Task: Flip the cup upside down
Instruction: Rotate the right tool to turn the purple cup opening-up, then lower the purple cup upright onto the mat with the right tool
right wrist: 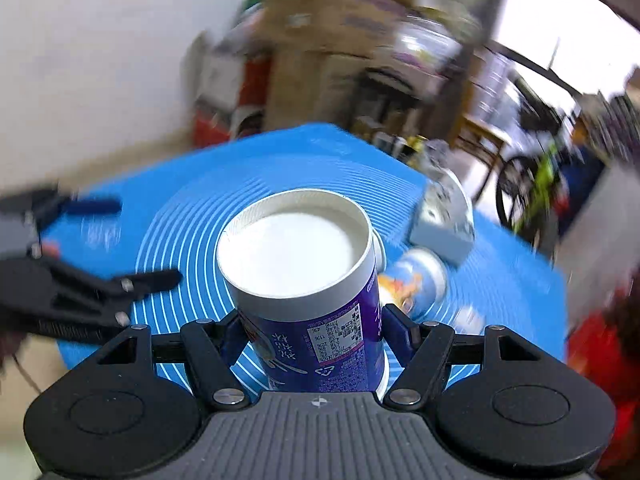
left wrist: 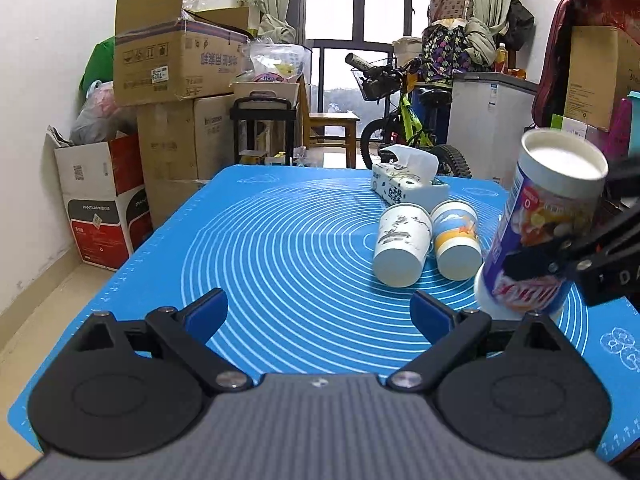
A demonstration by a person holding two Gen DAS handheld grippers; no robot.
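My right gripper (right wrist: pixel 314 334) is shut on a purple printed paper cup (right wrist: pixel 308 292). The cup is upside down, white base up, its mouth low over the blue mat (right wrist: pixel 192 200). It also shows in the left wrist view (left wrist: pixel 540 228) at the right, slightly tilted, with the right gripper (left wrist: pixel 568 252) clamped on it. My left gripper (left wrist: pixel 320 314) is open and empty over the mat's near middle. Two more paper cups lie on their sides: a white one (left wrist: pixel 400 244) and a blue-and-yellow one (left wrist: pixel 456 240).
A tissue box (left wrist: pixel 408 184) sits behind the lying cups near the mat's far edge. Cardboard boxes (left wrist: pixel 176 80) stack at the left wall, and a bicycle (left wrist: pixel 404 120) and a small wooden table (left wrist: pixel 332 128) stand beyond the mat.
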